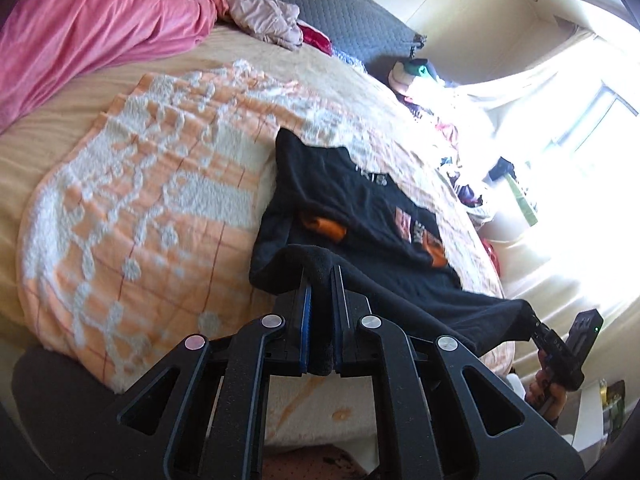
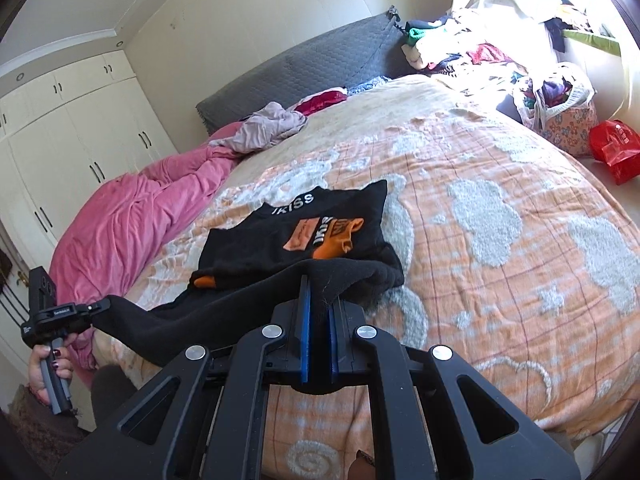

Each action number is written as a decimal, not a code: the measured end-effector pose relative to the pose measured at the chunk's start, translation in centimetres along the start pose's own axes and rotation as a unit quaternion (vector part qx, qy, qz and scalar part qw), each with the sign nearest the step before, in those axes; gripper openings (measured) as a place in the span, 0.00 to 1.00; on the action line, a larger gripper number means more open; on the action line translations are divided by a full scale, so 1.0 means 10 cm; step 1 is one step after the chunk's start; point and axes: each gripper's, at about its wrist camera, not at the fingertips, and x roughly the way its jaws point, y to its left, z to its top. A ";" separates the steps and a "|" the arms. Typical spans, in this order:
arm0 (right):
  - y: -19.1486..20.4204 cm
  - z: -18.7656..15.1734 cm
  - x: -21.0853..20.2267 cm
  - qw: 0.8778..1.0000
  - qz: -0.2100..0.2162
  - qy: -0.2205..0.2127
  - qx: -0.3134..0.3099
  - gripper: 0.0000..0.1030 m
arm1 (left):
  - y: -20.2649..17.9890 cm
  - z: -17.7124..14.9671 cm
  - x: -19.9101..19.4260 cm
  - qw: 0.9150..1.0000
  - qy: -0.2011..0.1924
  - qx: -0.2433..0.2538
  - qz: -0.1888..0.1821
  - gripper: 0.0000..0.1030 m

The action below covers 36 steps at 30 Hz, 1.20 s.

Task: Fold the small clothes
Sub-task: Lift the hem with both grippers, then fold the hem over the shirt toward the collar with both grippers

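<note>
Here, the left tool (image 1: 320, 280) pinches the black shirt's (image 2: 296, 236) hem; the right tool (image 2: 318, 292) likewise.

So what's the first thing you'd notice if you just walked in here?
The black shirt with orange patches, lying on the orange-and-white blanket. Its near hem is lifted and stretched between the left gripper and the right gripper, both clamped on it. Behind, a crumpled pink duvet lies along the bed's far side.
</note>
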 end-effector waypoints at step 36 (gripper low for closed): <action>-0.27 1.10 1.23 0.995 -0.058 -0.007 0.076 0.06 | -0.21 1.29 0.83 0.997 -0.067 0.022 0.028 0.02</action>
